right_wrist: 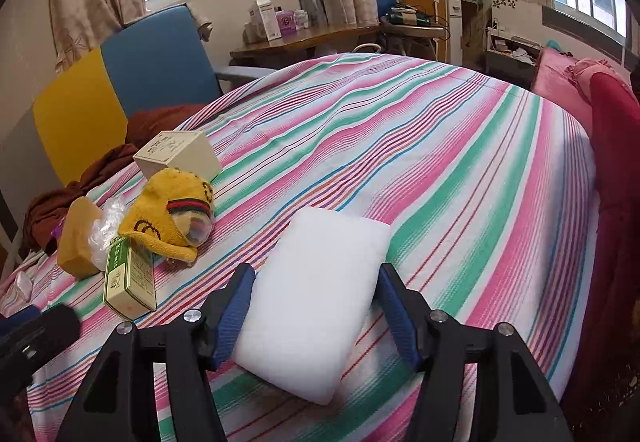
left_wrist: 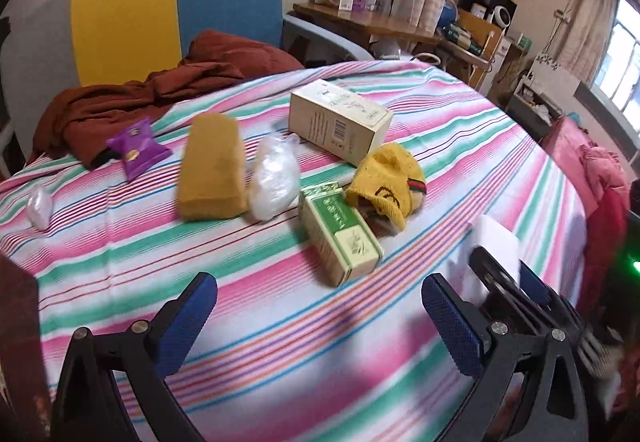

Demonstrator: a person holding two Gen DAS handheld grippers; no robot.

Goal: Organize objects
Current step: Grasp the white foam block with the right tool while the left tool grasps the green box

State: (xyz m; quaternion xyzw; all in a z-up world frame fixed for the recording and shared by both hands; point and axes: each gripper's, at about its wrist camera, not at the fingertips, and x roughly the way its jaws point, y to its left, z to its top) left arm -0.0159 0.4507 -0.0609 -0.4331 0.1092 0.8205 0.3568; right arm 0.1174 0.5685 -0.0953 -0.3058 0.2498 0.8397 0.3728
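A: Right gripper [right_wrist: 316, 302]?
B: Blue pads pressed on both sides of a white rectangular foam sponge [right_wrist: 316, 294], which lies on the pink-and-green striped bedsheet [right_wrist: 460, 170].
A: Left gripper [left_wrist: 320, 318]?
B: Spread wide, holding nothing, above the sheet.
A: Other stock?
B: Green-and-cream carton [left_wrist: 340, 232], touching a yellow knitted hat [left_wrist: 386, 182]; mustard sponge block [left_wrist: 212, 168]; cream cardboard box [left_wrist: 340, 120]; purple snack packet [left_wrist: 138, 150].

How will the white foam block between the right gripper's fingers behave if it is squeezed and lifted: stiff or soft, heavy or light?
The white foam block looks like soft sponge with rounded edges, so it will probably dent under the right hand-held gripper. It is likely light for its size. Lying flat on the striped cloth, it should not roll, though the far end may sag slightly.
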